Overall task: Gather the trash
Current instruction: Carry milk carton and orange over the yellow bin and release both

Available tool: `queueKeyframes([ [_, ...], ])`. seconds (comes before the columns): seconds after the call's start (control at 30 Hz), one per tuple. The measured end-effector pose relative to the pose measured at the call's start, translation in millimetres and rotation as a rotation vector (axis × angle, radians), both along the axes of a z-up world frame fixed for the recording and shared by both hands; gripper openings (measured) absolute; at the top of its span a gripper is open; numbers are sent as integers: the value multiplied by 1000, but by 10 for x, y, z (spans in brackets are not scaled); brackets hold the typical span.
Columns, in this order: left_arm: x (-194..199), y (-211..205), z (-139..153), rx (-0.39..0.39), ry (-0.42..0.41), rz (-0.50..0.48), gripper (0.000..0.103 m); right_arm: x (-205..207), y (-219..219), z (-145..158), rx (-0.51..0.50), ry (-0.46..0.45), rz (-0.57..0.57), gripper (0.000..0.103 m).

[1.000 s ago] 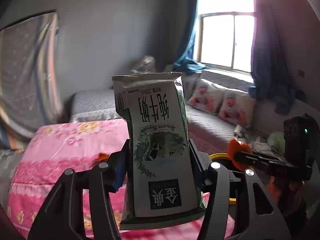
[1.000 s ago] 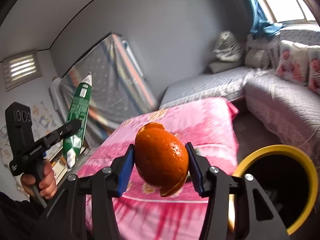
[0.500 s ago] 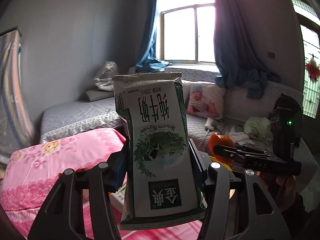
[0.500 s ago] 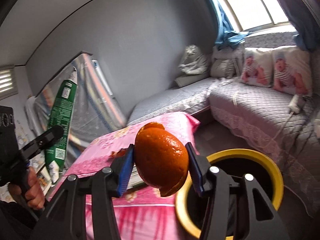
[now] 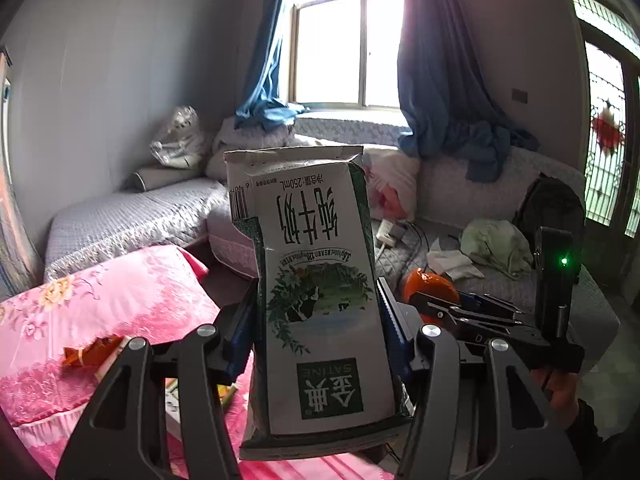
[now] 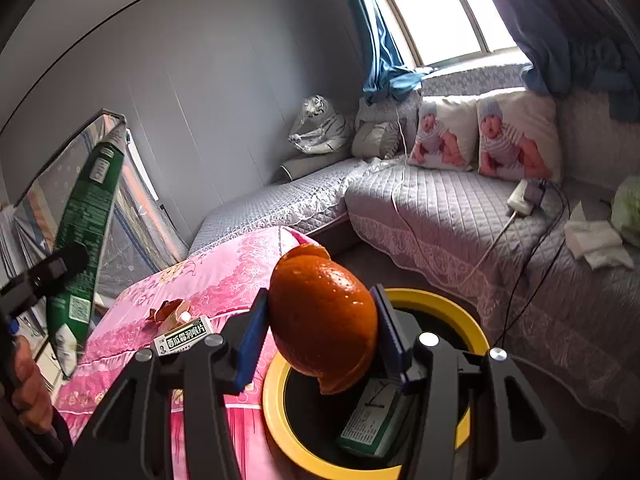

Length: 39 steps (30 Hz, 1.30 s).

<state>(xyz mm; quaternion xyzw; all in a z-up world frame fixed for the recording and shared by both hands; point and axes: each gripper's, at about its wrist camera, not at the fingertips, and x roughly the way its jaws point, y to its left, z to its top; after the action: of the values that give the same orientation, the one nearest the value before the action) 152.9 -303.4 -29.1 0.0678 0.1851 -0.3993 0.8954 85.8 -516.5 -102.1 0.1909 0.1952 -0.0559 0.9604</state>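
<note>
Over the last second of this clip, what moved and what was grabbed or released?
Both grippers swung from over the pink bedspread toward the yellow-rimmed bin; the right gripper now holds the orange peel above its opening, where a green box has come into view. Nothing was grabbed or released: the left gripper still clamps the milk carton.

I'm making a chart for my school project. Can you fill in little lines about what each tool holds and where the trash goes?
left tool: shut on milk carton, held upright
right tool: shut on orange peel, above the bin
bin: yellow rim, black inside, a green box already in it
pink bedspread: small white box and red wrapper lying there
</note>
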Motion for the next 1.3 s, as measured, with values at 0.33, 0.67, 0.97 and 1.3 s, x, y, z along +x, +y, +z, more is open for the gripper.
queueKeyframes([
  [0.33,251,-408,-322,60,77,-4,52,27,-228,-239,29,72,-72,48],
  [0.67,666,-871,-873,129,194,12,52,157,-343,-546,20,198,-143,48],
  [0.97,1027,-1054,-1243,146,353,21,52,288,-467,-740,45,294,-186,48],
  [1.3,1200,-779,-1302,41,481,62,78,193,-592,-722,35,289,-328,75],
])
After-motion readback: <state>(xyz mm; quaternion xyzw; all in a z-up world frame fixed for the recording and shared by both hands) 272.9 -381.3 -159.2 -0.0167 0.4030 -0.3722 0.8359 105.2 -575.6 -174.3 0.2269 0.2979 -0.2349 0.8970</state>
